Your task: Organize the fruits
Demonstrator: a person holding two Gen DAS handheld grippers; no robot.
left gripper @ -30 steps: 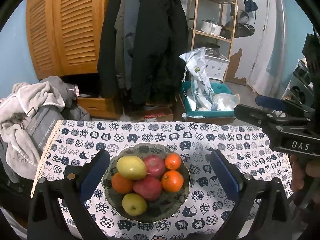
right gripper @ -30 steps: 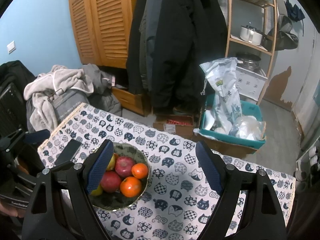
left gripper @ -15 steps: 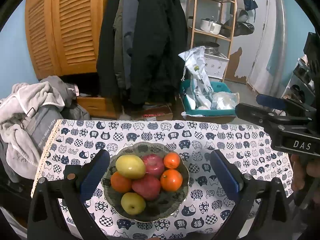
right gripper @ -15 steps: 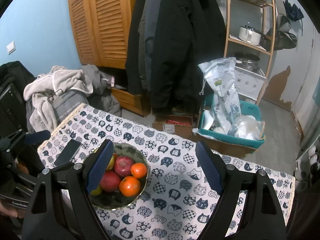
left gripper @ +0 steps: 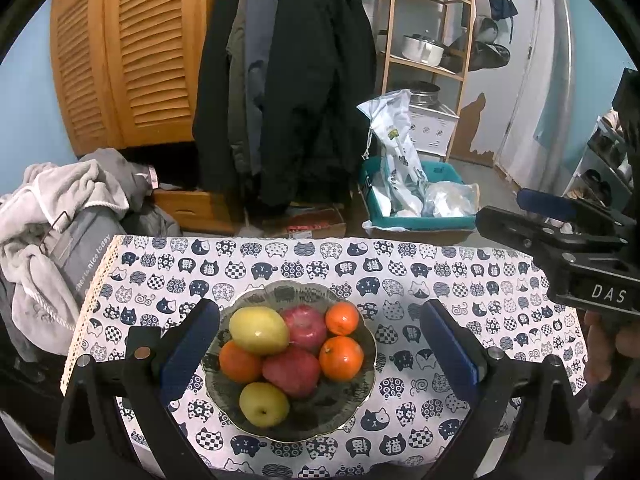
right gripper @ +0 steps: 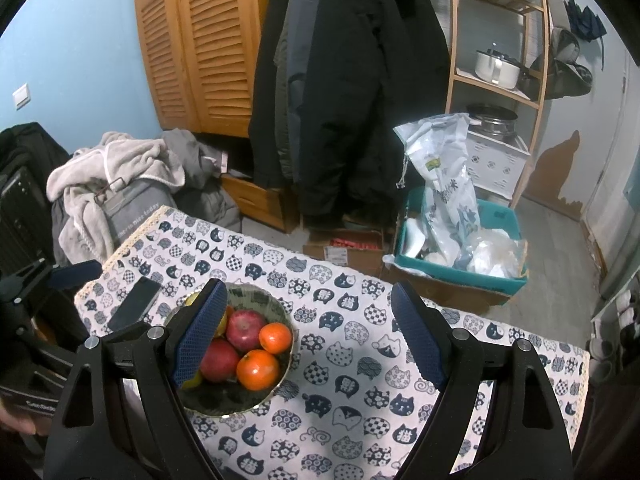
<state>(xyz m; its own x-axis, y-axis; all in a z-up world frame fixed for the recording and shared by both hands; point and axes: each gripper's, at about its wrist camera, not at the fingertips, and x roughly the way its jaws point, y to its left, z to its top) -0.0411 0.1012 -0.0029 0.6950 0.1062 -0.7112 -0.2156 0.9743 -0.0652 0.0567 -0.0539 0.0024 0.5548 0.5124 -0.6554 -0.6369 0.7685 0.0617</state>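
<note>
Fruit bowl sits on the cat-print tablecloth, nearer the tabletop's left edge than the right, and close to the near edge in the left wrist view. Contents: big yellow pear at back-left, long axis roughly level and running left-right, slightly tilted; small yellow apple at front, stem dimple facing up toward the camera; two red apples, one at back-centre, one in the middle; three oranges, two on the right side, one on the left touching the pear. All fruit packed touching, piled in the bowl's back half; front-right of the bowl bare. Left gripper jaws wide apart, nothing held, blue pads straddling the bowl from above, not touching it. Right gripper also wide open and empty; its left pad overlaps the bowl's left rim in its own view, the rest of the span is over bare cloth. A dark phone lies flat near the left edge, just beside the bowl, long axis running diagonally toward the far left corner. Open room: the whole right half of the tabletop is free cloth, plus a strip behind the bowl up to the far edge. Lace trim marks the left edge; a heap of clothes is just past it.
</note>
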